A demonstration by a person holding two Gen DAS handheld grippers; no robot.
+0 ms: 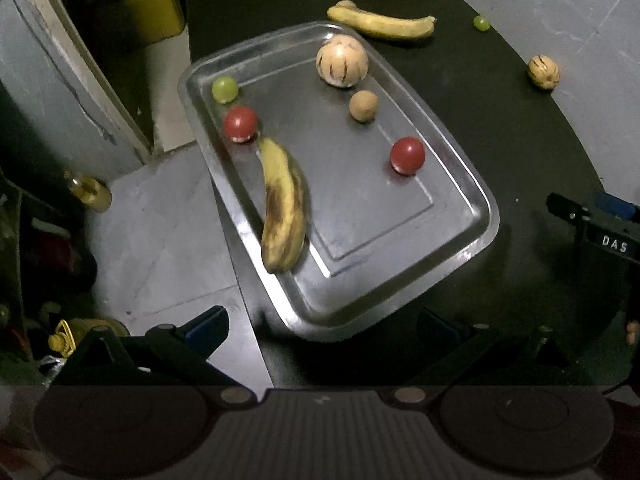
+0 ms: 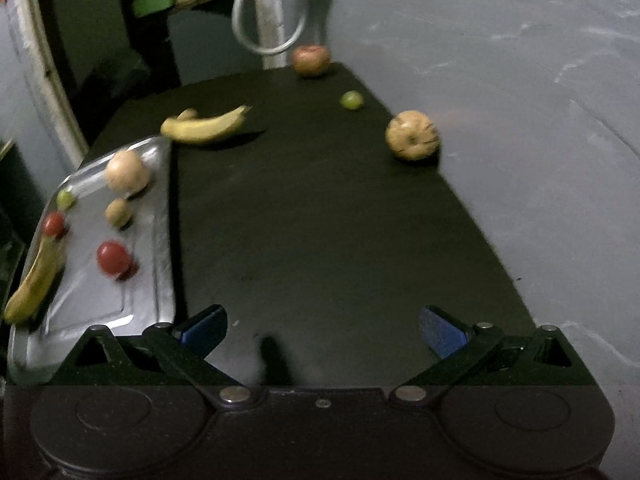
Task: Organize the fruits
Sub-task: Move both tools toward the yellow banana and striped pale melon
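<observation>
My left tongs hang released over the near end of the tray, nothing between them. On the tray I see a banana, two red fruits, a green grape, a small brown fruit and a striped melon. My right tongs are spread wide and empty above the bare desk. Loose on the desk: a second banana, a grape, a striped fruit and an apple.

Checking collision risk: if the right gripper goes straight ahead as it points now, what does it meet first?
Likely nothing soon: the right gripper, open and empty, faces bare black table. The banana lies left of that line, the striped fruit right. Depth is unclear.
</observation>
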